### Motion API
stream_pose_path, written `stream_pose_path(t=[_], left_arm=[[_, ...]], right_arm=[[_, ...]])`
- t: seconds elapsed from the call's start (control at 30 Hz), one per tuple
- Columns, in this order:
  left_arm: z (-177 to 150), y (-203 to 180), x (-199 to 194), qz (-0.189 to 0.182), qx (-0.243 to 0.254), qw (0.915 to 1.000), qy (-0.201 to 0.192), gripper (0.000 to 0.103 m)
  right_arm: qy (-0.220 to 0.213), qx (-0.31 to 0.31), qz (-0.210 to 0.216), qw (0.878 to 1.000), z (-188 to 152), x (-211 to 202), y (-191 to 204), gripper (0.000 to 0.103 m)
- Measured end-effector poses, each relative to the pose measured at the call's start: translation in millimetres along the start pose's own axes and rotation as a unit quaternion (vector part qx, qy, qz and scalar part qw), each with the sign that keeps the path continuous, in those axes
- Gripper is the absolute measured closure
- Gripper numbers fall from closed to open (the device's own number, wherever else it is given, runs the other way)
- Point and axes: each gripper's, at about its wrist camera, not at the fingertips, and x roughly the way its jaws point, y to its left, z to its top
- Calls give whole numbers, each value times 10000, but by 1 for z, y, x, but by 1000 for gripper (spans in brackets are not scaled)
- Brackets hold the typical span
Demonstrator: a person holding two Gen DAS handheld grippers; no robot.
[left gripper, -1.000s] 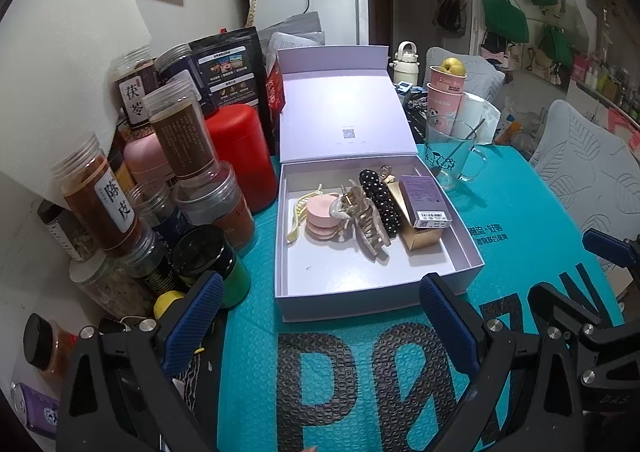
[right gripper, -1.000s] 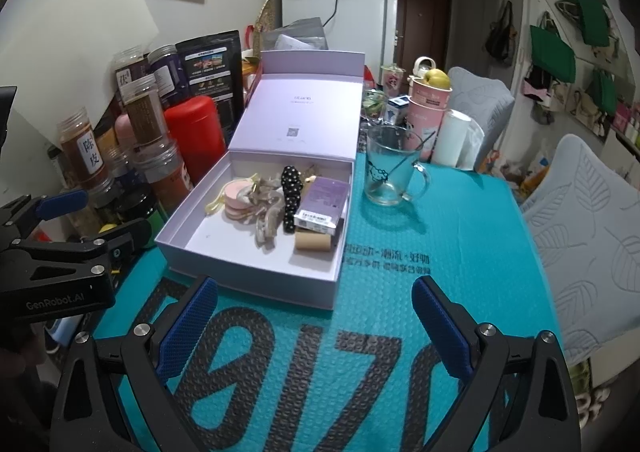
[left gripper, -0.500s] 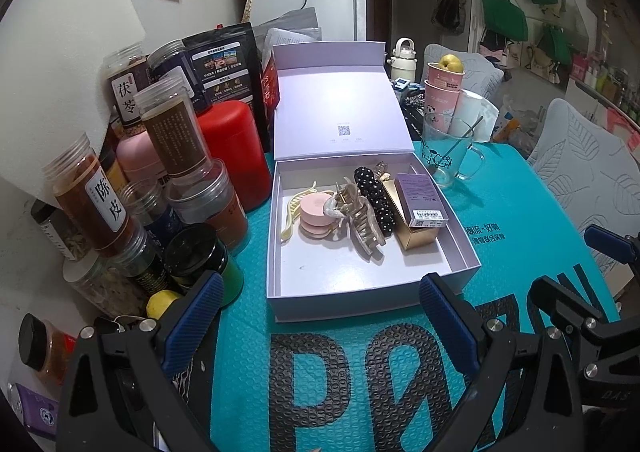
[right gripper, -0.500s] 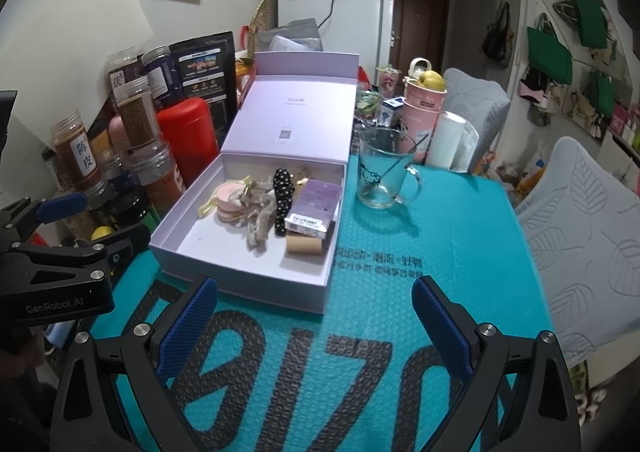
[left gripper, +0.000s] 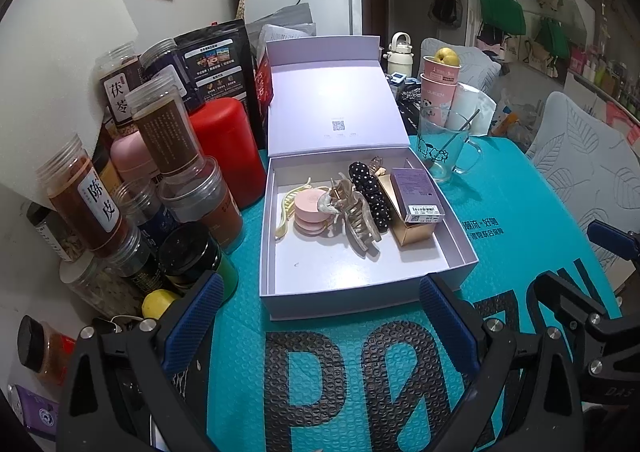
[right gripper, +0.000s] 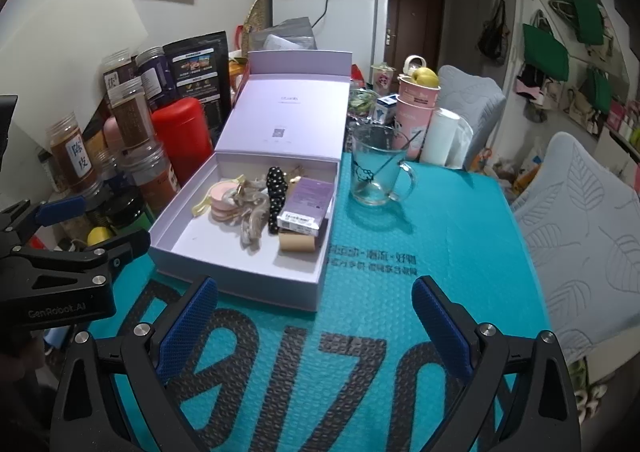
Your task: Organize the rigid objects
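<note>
On the counter [left gripper: 520, 220], one lilac box [left gripper: 360, 264] sits open, lid propped at its far edge, jars [left gripper: 84, 208] crowding its left wall. Right and near sides border bare teal mat. Inside, grouped toward the far half: three hair clips [left gripper: 362, 220], one pink compact [left gripper: 310, 210], two small cartons [left gripper: 416, 196]. Left hand-held gripper [left gripper: 320, 316] and right hand-held gripper [right gripper: 314, 316] hover near, fingers apart, empty.

Soft, even indoor light falls from above; the box [left gripper: 362, 294] ahead of the fingers [left gripper: 448, 322] is brightly lit and sharp. Short soft shadows sit under the glass mug [right gripper: 378, 168]. Strong fisheye bending and dark corners frame both views.
</note>
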Motion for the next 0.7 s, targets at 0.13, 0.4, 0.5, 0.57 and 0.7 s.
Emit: stream_pose_path(t=[0.13,0.4,0.5,0.57,0.7], left_arm=[[0,-1,0,-1,14,10000,16,3],[1,-3,1,16,43,10000,44,3],[0,-5,2,19,70,10000,45,3],[0,-6,3,28,97,9999,54,3],[-1,-8,7,12,156,9998,80,3]], right_arm=[[-4,4,4,10000,0,0,0,4],[6,11,2,10000,-1,0,-1,4],[12,17,-8,10000,-1,0,-2,4],[22,22,-13,10000,-2,1,-3,4],[58,50,-26,10000,-3,3,-4,4]])
